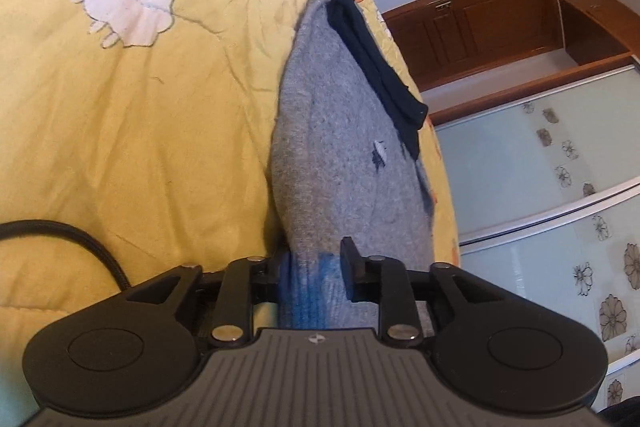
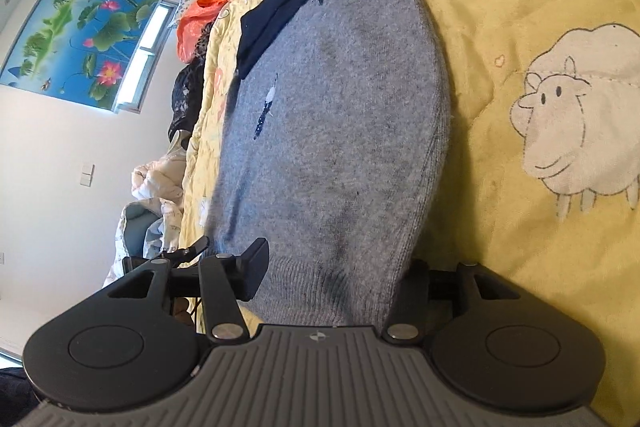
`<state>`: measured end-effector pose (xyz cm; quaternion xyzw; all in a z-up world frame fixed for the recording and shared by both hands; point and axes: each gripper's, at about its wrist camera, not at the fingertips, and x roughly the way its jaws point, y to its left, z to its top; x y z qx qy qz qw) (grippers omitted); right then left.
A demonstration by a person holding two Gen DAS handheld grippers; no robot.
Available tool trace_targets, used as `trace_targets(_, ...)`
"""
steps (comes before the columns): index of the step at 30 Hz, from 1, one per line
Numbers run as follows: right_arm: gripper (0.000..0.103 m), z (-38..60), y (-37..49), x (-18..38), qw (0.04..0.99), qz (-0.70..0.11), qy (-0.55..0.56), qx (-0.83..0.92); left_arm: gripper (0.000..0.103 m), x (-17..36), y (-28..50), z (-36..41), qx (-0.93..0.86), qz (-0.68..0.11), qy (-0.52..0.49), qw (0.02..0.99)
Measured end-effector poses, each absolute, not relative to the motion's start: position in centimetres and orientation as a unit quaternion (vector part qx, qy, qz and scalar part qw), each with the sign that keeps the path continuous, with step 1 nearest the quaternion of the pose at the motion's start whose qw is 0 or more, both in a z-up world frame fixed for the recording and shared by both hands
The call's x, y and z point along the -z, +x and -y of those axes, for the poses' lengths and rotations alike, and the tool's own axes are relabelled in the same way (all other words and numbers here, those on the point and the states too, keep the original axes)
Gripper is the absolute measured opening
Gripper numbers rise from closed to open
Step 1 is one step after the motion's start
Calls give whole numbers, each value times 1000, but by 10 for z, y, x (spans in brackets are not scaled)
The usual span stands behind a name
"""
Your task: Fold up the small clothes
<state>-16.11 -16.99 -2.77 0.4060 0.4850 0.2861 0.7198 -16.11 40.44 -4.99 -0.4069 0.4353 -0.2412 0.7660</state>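
My left gripper [image 1: 316,277] pinches the grey sweater [image 1: 340,163] at its blue-stained hem. My right gripper [image 2: 336,279] sits wide around the sweater's ribbed hem; whether it grips, I cannot tell.

soft daylight comes from the window [image 2: 146,45] in the right wrist view, bright white walls, no harsh glare. strong fisheye bending at the edges, dark corner vignetting, slight blur on the nearest knit.
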Motion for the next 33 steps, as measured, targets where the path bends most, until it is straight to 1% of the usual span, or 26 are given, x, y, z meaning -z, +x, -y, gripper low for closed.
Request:
trace_targets(1,56,169,-161,27,721,-484,405,-287,34,49,-161,-402,244,-434,-405,767)
trace_targets(2,55,168,-161,27,723,-483,403,-286,34,47,-160,-399,247,-433,-400,769)
trace_targets(3,52,166,-162,26,726,-482,400,-284,33,45,-159,-396,248,-433,-391,773)
trace_targets(4,33,163,-162,27,727,-488,392,-281,31,44,-160,-393,249,-433,-381,778)
trace_targets(5,19,160,-161,29,726,-500,382,-276,23,41,-159,-391,247,-434,-366,785)
trace_targets(6,14,159,-160,32,727,-509,375,-269,7,37,-159,-387,235,-443,-338,796)
trace_targets(8,14,165,-164,28,730,-499,380,-272,7,28,-160,-387,219,-449,-301,812)
trace_targets(11,13,177,-171,20,746,-484,380,-255,6,9,-167,-404,189,-432,-255,844)
trace_targets(14,12,178,-171,38,729,-500,394,-252,6,11,-167,-417,186,-432,-276,839)
trace_targets(17,19,171,-170,43,716,-502,408,-264,7,25,-160,-405,201,-453,-288,820)
trace_targets(18,29,170,-170,41,713,-499,412,-271,9,28,-160,-402,208,-453,-297,814)
trace_targets(19,42,170,-170,39,710,-494,416,-281,11,30,-160,-401,215,-454,-311,807)
trace_targets(20,49,169,-171,36,708,-490,416,-293,12,34,-159,-401,221,-458,-328,796)
trace_targets(21,60,167,-170,31,708,-487,412,-302,13,38,-158,-402,225,-458,-346,787)
trace_targets(22,65,166,-170,27,709,-487,406,-308,13,41,-158,-403,227,-457,-363,779)
trace_targets(23,64,163,-169,25,713,-489,398,-308,13,45,-158,-404,229,-457,-375,773)
trace_targets(24,58,162,-168,24,719,-490,389,-303,13,46,-157,-404,230,-456,-380,771)
trace_targets(25,38,159,-167,25,724,-493,377,-299,13,46,-156,-403,229,-455,-380,772)
trace_targets(26,23,157,-165,26,728,-502,364,-292,12,44,-157,-401,228,-453,-374,777)
trace_targets(27,13,155,-164,29,733,-509,354,-281,12,41,-157,-399,227,-450,-361,784)
trace_targets(30,14,157,-165,27,741,-491,361,-283,10,30,-157,-388,230,-444,-320,805)
trace_targets(33,14,161,-159,17,746,-468,369,-296,10,16,-152,-388,246,-425,-321,810)
